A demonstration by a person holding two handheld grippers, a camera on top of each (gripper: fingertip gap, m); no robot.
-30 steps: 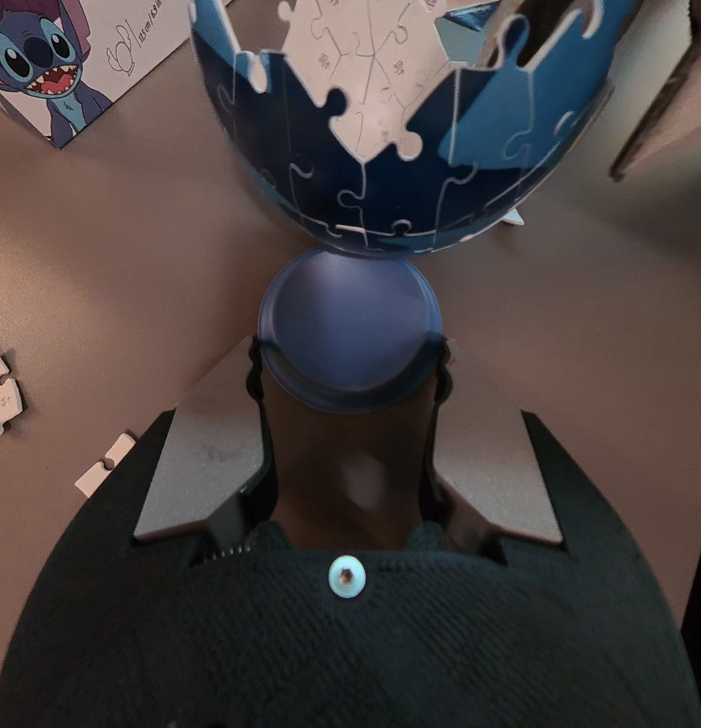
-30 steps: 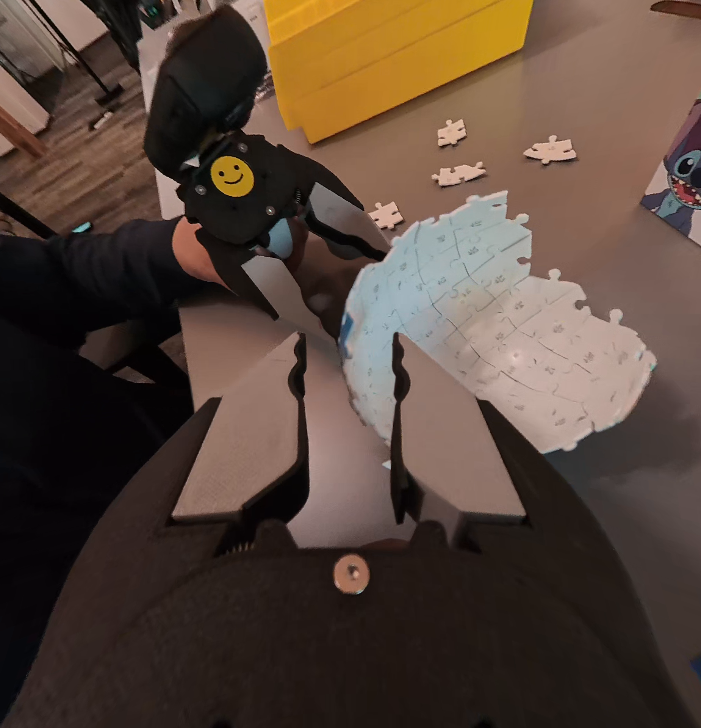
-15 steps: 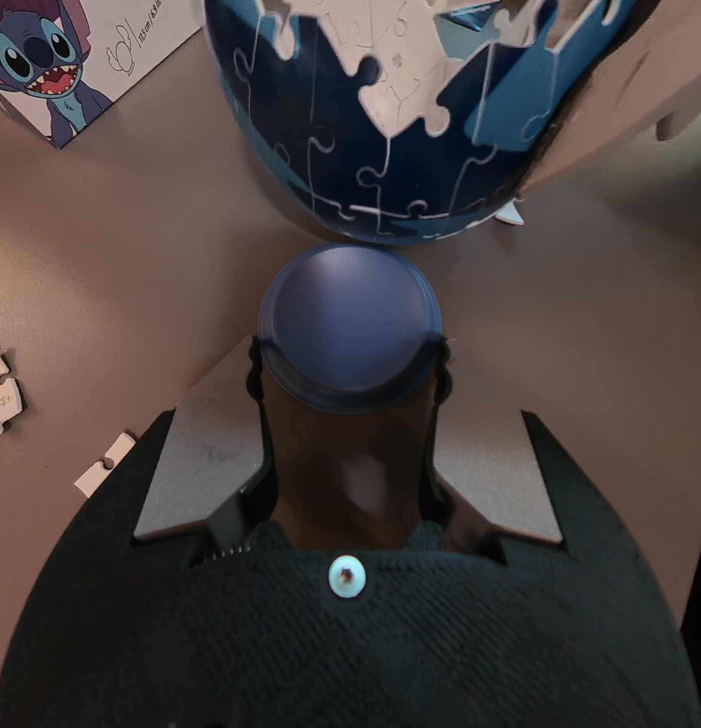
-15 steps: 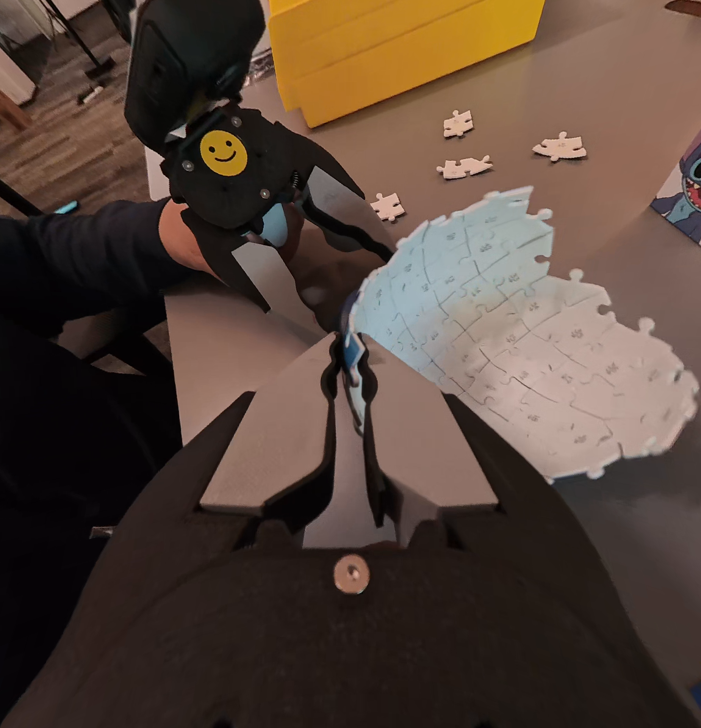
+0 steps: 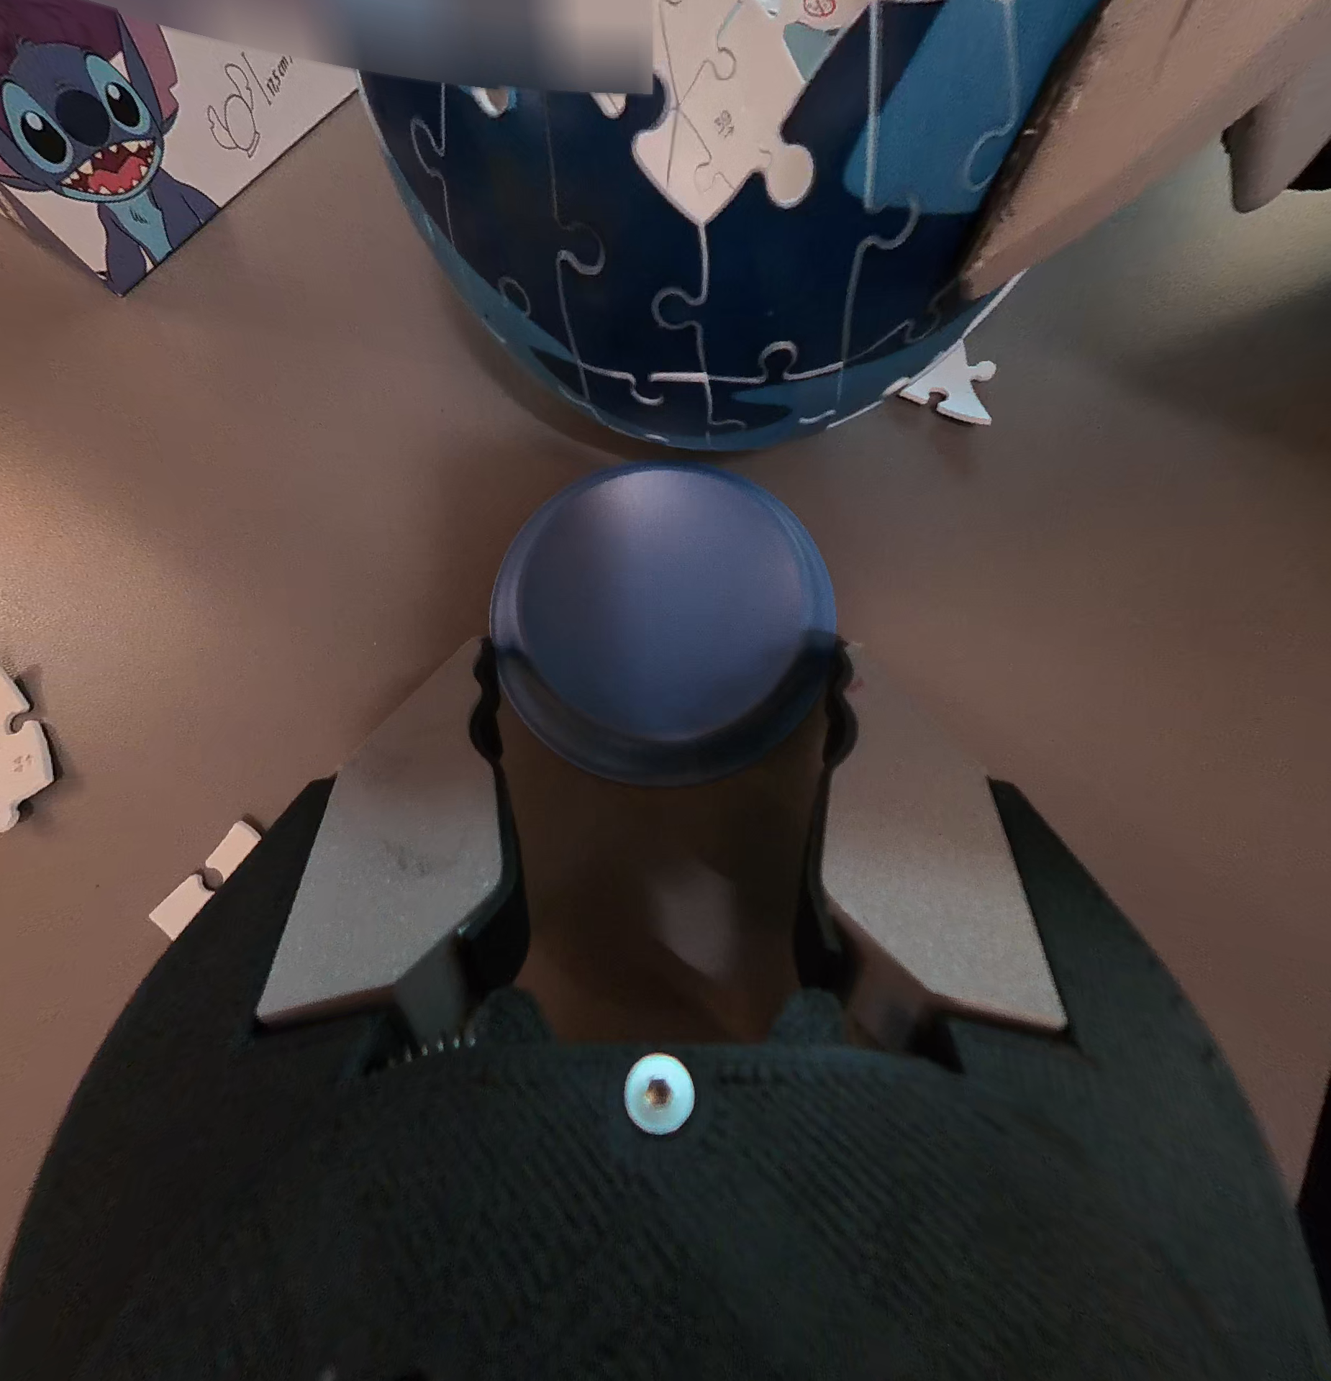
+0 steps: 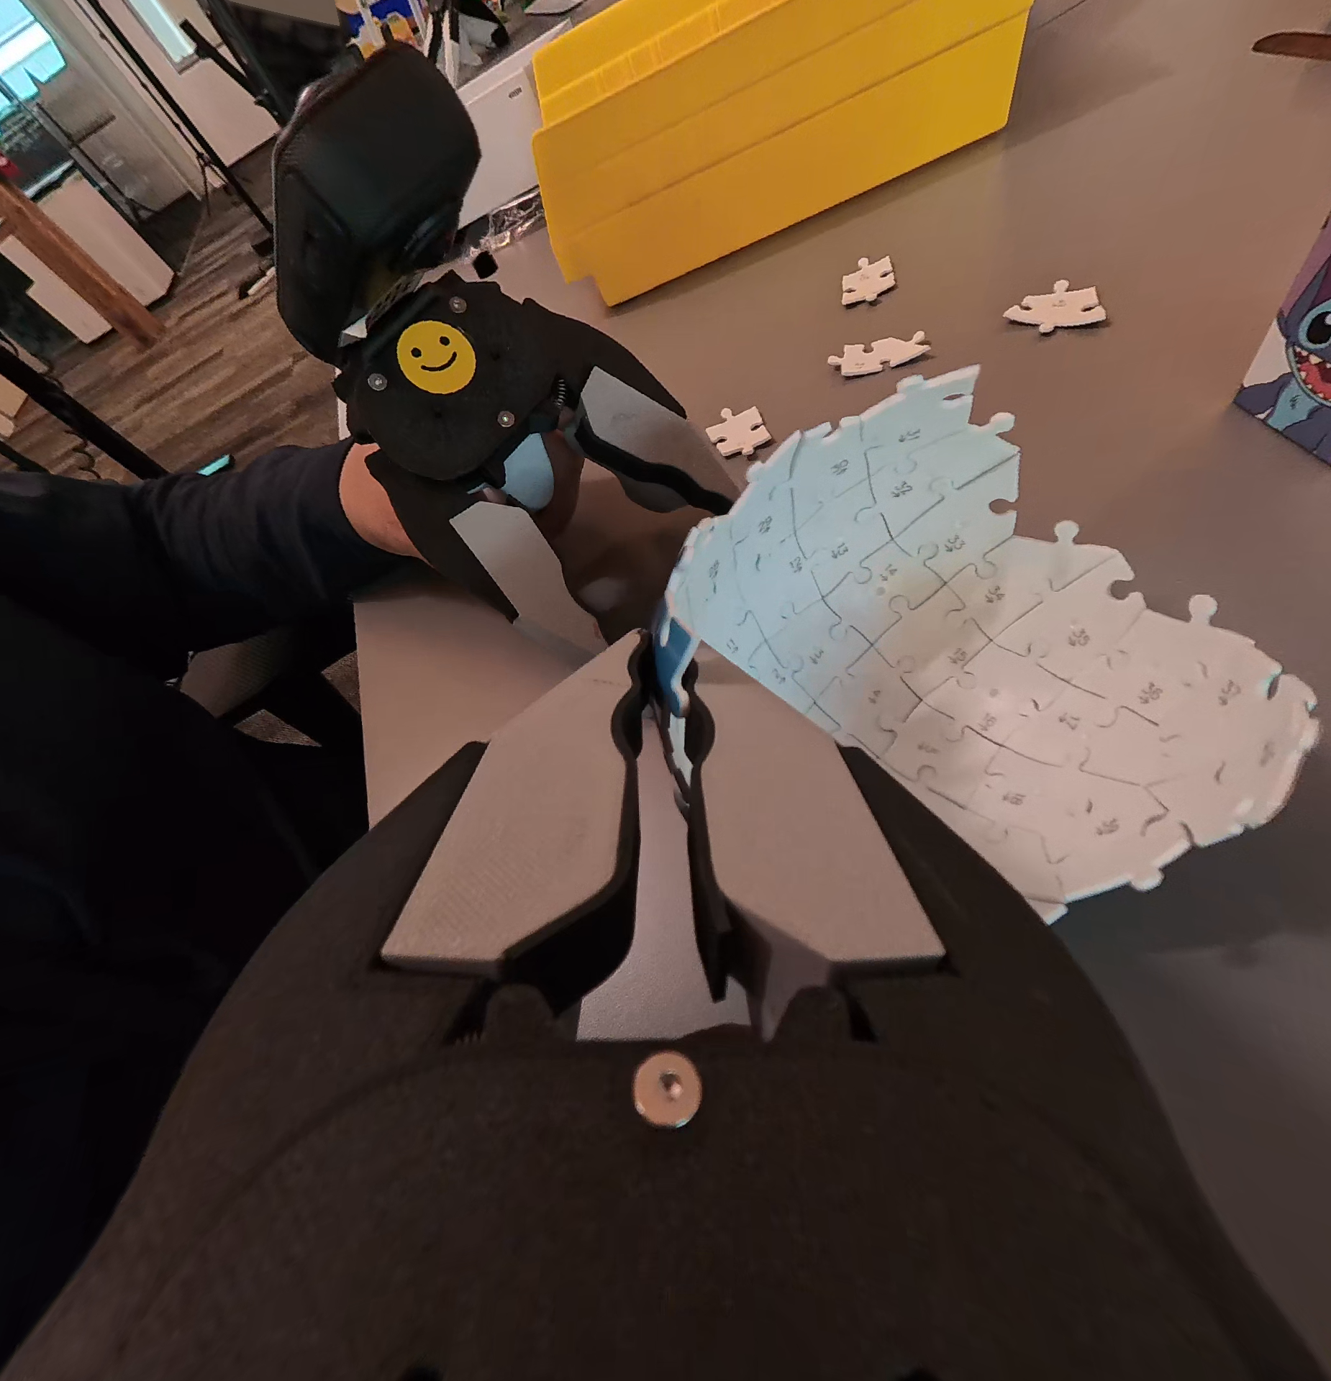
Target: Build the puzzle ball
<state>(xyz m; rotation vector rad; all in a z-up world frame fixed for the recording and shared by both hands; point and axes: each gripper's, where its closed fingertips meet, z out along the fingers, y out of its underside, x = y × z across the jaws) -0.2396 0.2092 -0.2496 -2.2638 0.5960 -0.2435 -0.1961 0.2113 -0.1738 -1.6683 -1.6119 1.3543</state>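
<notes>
My left gripper (image 5: 662,657) is shut on a round dark blue disc (image 5: 659,598), held flat just above the table. Right in front of it is the half-built puzzle ball shell (image 5: 722,299), dark blue outside. In the right wrist view its pale inside (image 6: 984,672) faces up, with a jagged open rim. My right gripper (image 6: 666,672) is shut on the shell's near rim and holds it tilted. One of its fingers (image 5: 1081,172) shows at the shell's right in the left wrist view. The left gripper (image 6: 625,564), with a yellow smiley sticker, sits just behind the shell.
Loose white puzzle pieces lie on the grey table (image 6: 1171,261): several beyond the shell (image 6: 875,355), two at the left (image 5: 5,740), one under the shell's edge (image 5: 946,388). A yellow bin (image 6: 760,127) stands at the back. A cartoon-printed box (image 5: 87,149) stands beside the shell.
My right gripper has closed on the shell's rim and tipped the shell, so it has shifted away from the disc. My left gripper and the disc have not moved.
</notes>
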